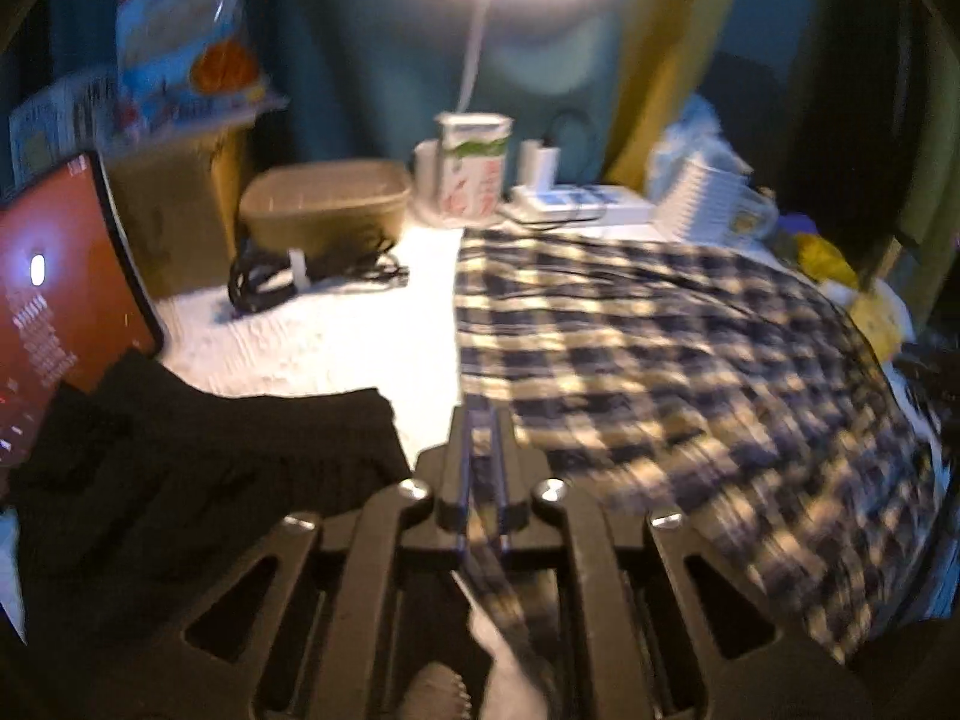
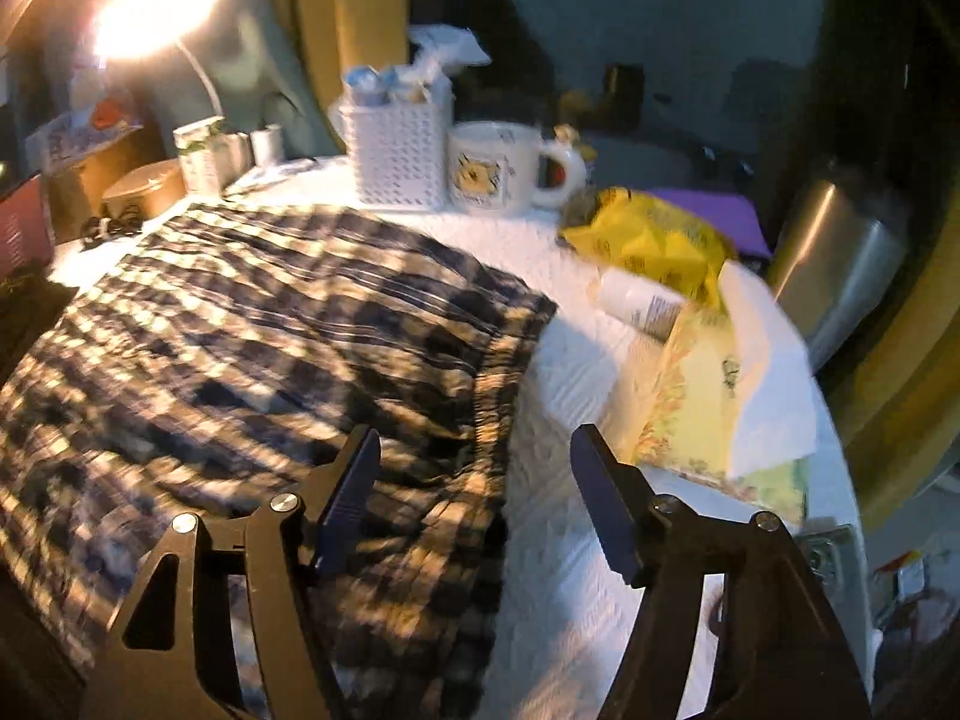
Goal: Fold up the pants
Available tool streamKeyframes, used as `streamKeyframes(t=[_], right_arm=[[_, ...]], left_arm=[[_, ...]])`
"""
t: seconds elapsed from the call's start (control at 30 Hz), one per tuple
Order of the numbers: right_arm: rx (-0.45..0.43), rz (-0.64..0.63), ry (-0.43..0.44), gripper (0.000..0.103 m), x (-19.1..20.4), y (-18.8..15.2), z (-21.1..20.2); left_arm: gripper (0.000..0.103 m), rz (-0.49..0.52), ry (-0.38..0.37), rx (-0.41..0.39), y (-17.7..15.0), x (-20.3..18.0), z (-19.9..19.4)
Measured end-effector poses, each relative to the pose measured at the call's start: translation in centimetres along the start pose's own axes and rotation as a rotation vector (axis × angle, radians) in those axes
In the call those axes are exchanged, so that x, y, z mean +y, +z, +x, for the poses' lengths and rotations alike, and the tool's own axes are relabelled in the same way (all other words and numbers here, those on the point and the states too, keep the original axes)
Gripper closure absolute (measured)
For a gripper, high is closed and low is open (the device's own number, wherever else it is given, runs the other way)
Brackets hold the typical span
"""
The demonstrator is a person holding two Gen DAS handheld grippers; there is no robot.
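Observation:
The blue and cream plaid pants (image 1: 690,360) lie spread on the white table cover (image 1: 336,330). My left gripper (image 1: 483,420) is shut on the pants' near left edge, and a strip of the cloth runs back between its fingers. In the right wrist view the pants (image 2: 270,348) fill the left half, with their waistband edge (image 2: 504,372) running down the middle. My right gripper (image 2: 474,456) is open just above that waistband edge, with its left finger (image 2: 348,498) over the cloth and its right finger (image 2: 606,510) over the white cover (image 2: 564,540).
A black garment (image 1: 198,462) and a red tablet (image 1: 54,312) lie at the left. A tan bin (image 1: 327,204), a carton (image 1: 474,162) and a lamp stand at the back. A white basket (image 2: 396,150), a mug (image 2: 498,165), a yellow bag (image 2: 648,240), papers (image 2: 720,396) and a steel can (image 2: 840,264) crowd the right.

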State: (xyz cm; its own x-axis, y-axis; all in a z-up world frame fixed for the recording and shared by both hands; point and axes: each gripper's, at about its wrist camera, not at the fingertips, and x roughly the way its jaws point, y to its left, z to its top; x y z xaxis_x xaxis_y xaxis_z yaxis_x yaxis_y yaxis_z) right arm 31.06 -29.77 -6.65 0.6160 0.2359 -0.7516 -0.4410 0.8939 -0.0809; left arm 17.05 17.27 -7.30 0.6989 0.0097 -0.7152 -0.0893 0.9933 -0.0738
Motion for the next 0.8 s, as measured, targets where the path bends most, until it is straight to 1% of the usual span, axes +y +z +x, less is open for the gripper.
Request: streamKeyframes(t=[0.03,0.1,0.13,0.2,0.3,0.43,0.57,0.63,0.73,0.8], right_arm=[[-0.005,-0.008,-0.001,0.034,0.3,-0.3,-0.6],[-0.002,-0.012,0.001,0.034,0.6,-1.1,-1.4],[0.001,-0.013,0.002,0.034,0.8,-1.5,-1.8],[0.009,-0.015,0.001,0.034,1.3,-2.5,-2.3],[0.019,-0.014,0.002,0.034,1.8,-4.2,-3.2],[0.032,-0.007,0.01,0.034,2.6,-6.1,-4.2],[0.028,0.002,0.021,0.034,3.5,-7.4,-5.1],[0.024,0.004,0.031,0.034,3.9,-7.8,-5.5],[0.022,0.003,0.039,0.034,4.4,-8.2,-5.9],[0.021,0.004,0.042,0.034,4.6,-8.2,-6.0]], left_arm=[[0.095,0.044,0.002,-0.001,-0.8,-1.0,-1.2],[0.095,0.067,-0.014,0.015,-2.3,-2.2,-2.8],[0.095,0.065,-0.028,0.025,-3.0,-2.6,-3.3],[0.094,0.044,-0.053,0.057,-5.4,-3.5,-4.5],[0.094,0.015,-0.055,0.091,-8.4,-4.5,-6.0],[0.093,-0.009,-0.042,0.116,-12.0,-5.1,-7.7],[0.093,-0.042,-0.038,0.138,-14.5,-5.0,-8.6],[0.092,-0.059,-0.001,0.147,-15.6,-4.8,-8.7],[0.092,-0.111,0.009,0.15,-16.4,-4.2,-8.3],[0.091,-0.139,-0.02,0.176,-16.9,-3.9,-7.6]])
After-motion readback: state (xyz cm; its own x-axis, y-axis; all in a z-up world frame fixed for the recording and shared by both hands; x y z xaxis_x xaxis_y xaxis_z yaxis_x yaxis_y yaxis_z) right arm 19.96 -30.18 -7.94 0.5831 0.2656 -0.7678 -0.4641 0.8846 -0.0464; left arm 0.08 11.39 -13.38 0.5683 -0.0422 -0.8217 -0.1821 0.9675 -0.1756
